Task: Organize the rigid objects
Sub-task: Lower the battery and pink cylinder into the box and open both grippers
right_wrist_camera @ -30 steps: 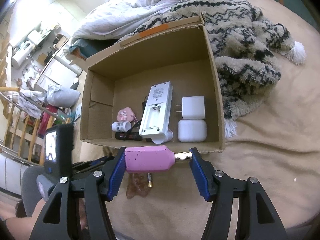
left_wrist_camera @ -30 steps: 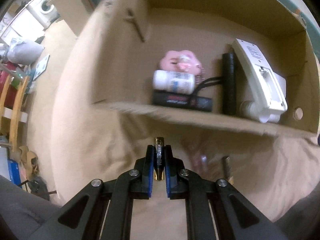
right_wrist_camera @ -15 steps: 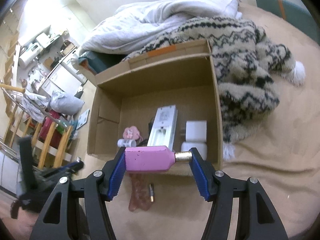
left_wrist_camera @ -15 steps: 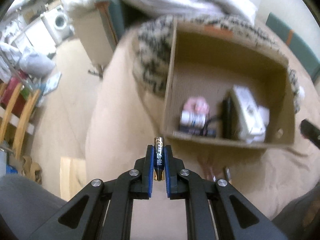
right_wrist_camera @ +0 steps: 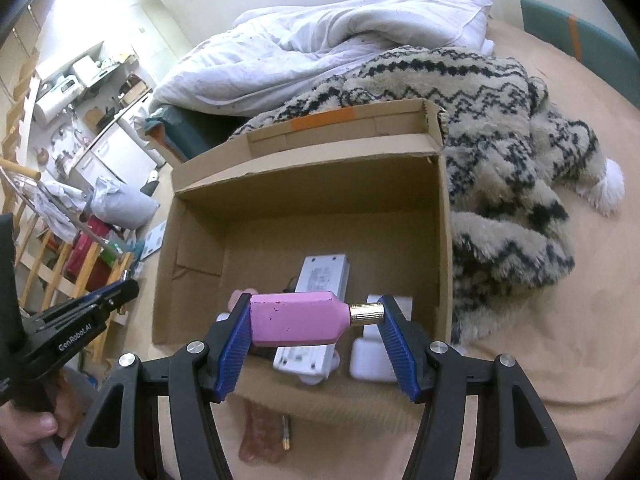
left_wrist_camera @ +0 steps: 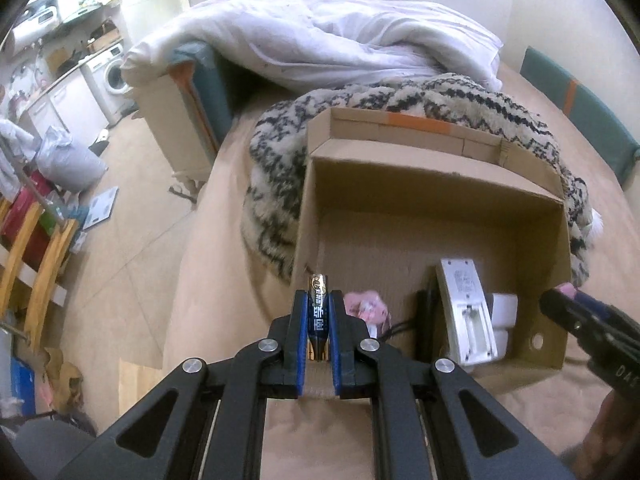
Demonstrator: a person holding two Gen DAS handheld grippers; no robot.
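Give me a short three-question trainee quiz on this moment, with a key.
1. True or false: the left gripper is shut on a battery.
2. What does the right gripper hold? A) white charger B) pink bottle C) remote control
3. Fill in: a second battery lies on the bed, ______ the cardboard box.

Key: 1 true. 2 B, the pink bottle, gripped end to end. 3 outside, in front of its near wall.
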